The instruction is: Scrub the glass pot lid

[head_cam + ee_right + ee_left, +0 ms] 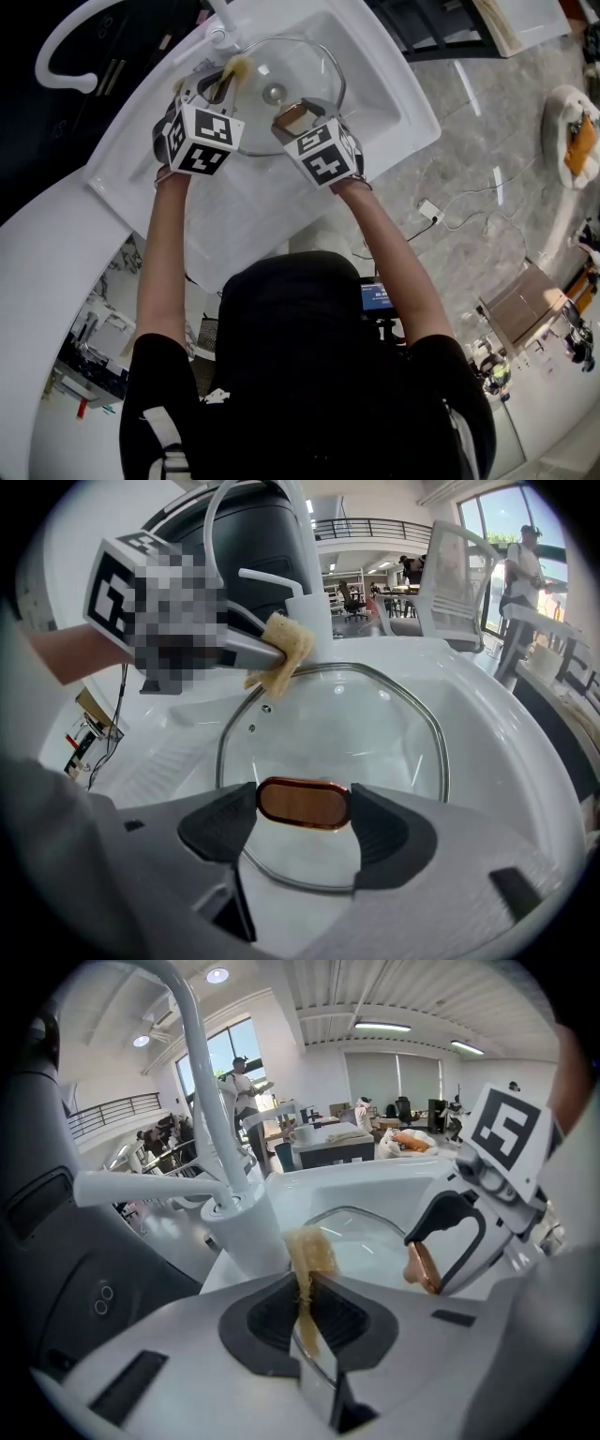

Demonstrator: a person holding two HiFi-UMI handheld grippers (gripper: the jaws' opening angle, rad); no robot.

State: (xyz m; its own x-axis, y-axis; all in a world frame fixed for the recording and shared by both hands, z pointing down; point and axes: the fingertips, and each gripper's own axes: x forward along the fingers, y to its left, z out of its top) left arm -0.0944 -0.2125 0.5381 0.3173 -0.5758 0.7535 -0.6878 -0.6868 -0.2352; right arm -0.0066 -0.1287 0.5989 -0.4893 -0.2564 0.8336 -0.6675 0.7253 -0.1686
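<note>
Overhead and near, lid (281, 67) in common

White sink (403, 120) with a ribbed draining board (246, 202).
A tap (218, 36) stands on its back rim; the glass lid (309, 70) is over the bowl.

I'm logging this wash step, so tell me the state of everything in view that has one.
Round glass pot lid, held by its brown oval handle in the white sink.
Right gripper, fingers shut on the brown oval handle.
Left gripper, fingers shut on the yellow scrubbing sponge.
White curved faucet, no water visible.
</note>
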